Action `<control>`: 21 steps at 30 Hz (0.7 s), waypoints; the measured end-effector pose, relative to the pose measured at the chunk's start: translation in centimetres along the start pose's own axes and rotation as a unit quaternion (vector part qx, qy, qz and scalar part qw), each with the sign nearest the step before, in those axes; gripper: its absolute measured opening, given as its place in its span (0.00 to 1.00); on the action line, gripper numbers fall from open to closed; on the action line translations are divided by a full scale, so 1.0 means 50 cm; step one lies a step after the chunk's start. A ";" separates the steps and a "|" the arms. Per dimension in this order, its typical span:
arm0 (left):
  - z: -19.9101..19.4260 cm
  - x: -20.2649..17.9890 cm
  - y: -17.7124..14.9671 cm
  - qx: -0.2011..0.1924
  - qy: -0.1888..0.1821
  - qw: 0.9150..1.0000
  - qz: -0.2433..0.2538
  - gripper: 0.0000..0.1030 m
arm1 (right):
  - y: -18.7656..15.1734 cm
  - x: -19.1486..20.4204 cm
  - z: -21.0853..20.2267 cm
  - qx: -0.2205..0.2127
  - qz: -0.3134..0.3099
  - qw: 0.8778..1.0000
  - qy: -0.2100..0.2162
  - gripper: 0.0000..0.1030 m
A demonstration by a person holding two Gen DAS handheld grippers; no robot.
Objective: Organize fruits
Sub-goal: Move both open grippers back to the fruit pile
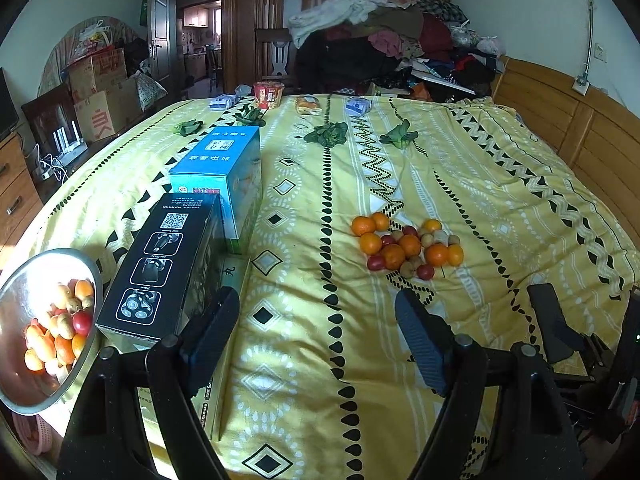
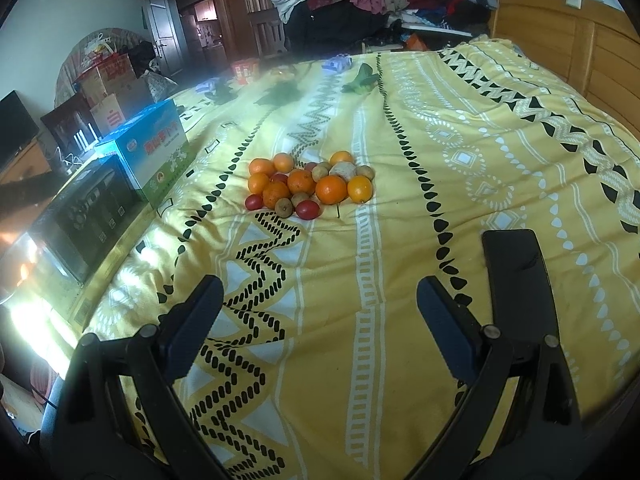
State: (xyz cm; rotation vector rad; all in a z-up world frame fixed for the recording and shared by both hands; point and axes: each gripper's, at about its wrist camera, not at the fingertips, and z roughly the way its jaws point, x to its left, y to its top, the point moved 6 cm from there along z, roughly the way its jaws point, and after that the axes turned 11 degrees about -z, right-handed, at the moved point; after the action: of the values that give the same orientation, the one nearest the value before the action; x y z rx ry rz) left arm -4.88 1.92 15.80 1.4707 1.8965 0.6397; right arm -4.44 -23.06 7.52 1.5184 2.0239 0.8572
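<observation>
The bed (image 1: pixel 500 184), under its yellow patterned cover, fills both views. Along the left side of the left wrist view sit a blue box (image 1: pixel 224 172) and a black box (image 1: pixel 160 268) end to end. At the lower left edge is a steel bowl (image 1: pixel 16 292), already holding oranges, tomatoes and small brown fruit.

The loose fruit pile (image 1: pixel 406 246) lies right of centre in that view, and just above centre in the right wrist view: oranges, red tomatoes and small brown fruit packed touching one another.

The left gripper (image 1: pixel 320 340) and the right gripper (image 2: pixel 320 324) both hang over bare cover near the bottom of their frames, fingers spread wide with nothing between them, well short of the pile.

I'd say the step is reaching for a first piece. It would go best to take an orange (image 2: pixel 360 189) at the pile's near edge, straddling it cleanly so the neighbours don't roll, and squeezing gently, since the soft cover gives and the tomatoes bruise.
</observation>
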 end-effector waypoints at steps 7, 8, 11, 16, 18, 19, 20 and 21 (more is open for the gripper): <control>0.045 0.004 -0.007 0.018 -0.009 1.000 -0.002 0.79 | -0.034 -0.008 0.019 0.010 0.009 1.000 0.023 0.95; 0.058 0.003 -0.009 0.023 -0.011 1.000 -0.003 0.79 | -0.036 -0.008 0.019 0.007 0.008 1.000 0.028 0.95; 0.102 -0.005 -0.015 0.036 -0.019 0.999 -0.006 0.79 | -0.042 -0.007 0.025 0.000 0.001 0.999 0.038 0.94; 0.207 -0.013 -0.027 0.066 -0.024 0.998 -0.006 0.79 | -0.038 -0.004 0.062 0.006 0.000 0.998 0.067 0.69; 0.247 -0.006 -0.035 0.082 -0.024 0.996 -0.019 0.79 | -0.031 -0.003 0.086 0.013 -0.002 0.997 0.077 0.56; 0.264 -0.001 -0.039 0.088 -0.025 0.996 -0.024 0.79 | -0.025 -0.004 0.106 0.019 0.002 0.996 0.087 0.48; 0.278 0.003 -0.043 0.093 -0.026 0.995 -0.027 0.79 | -0.019 -0.005 0.122 0.024 0.008 0.995 0.095 0.43; 0.291 0.007 -0.047 0.098 -0.026 0.994 -0.030 0.79 | -0.010 -0.006 0.143 0.029 0.013 0.994 0.102 0.42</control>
State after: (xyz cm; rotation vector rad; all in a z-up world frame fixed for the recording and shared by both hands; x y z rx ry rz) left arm 4.28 1.49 4.27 1.5281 2.0012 0.3937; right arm 0.21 -22.00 2.19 1.5479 2.1956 1.0085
